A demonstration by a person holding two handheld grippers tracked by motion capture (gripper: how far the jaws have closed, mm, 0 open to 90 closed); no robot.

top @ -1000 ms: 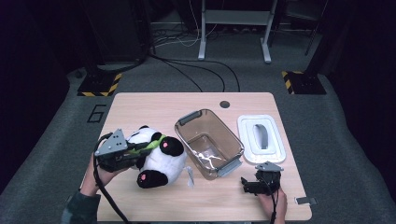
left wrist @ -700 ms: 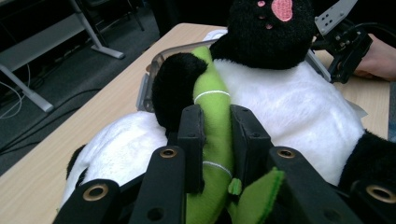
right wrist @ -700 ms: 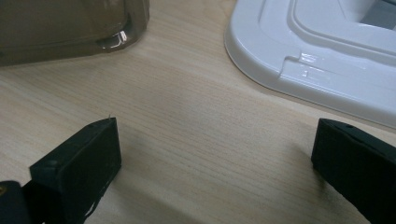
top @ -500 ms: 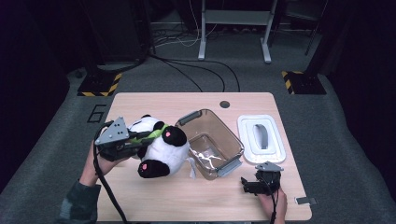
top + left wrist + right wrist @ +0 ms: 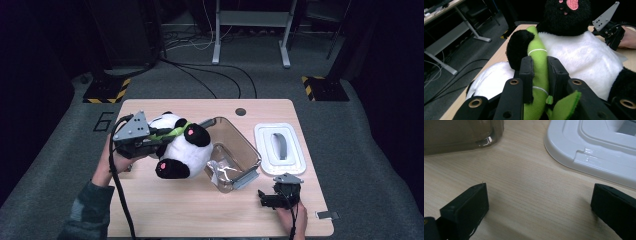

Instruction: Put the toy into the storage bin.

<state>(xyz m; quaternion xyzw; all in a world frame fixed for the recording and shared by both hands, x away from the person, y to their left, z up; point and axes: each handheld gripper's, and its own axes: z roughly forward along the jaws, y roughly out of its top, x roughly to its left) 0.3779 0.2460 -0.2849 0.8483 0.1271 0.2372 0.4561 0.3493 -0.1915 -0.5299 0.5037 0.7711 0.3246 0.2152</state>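
A black-and-white plush panda (image 5: pixel 182 150) hangs off the table at the left, its body against the left rim of a clear brownish bin (image 5: pixel 248 150). My left gripper (image 5: pixel 167 134) is shut on the panda's green plush piece (image 5: pixel 537 55); the left gripper (image 5: pixel 540 65) has both pads pressed on that green strip. The panda (image 5: pixel 579 52) lies just beyond the jaws. My right gripper (image 5: pixel 276 193) rests low at the table's front right, and the right gripper (image 5: pixel 540 192) is open over bare wood with nothing between its jaws.
Crumpled clear plastic (image 5: pixel 221 170) lies inside the bin. A white lid (image 5: pixel 279 148) with a grey handle lies flat right of the bin, and the lid (image 5: pixel 599 152) is just beyond my right jaws. A round cable hole (image 5: pixel 240 111) sits near the table's far edge.
My left gripper has risen and moved right with the panda, which has left the table and swung toward the bin. The right gripper has stayed in place.
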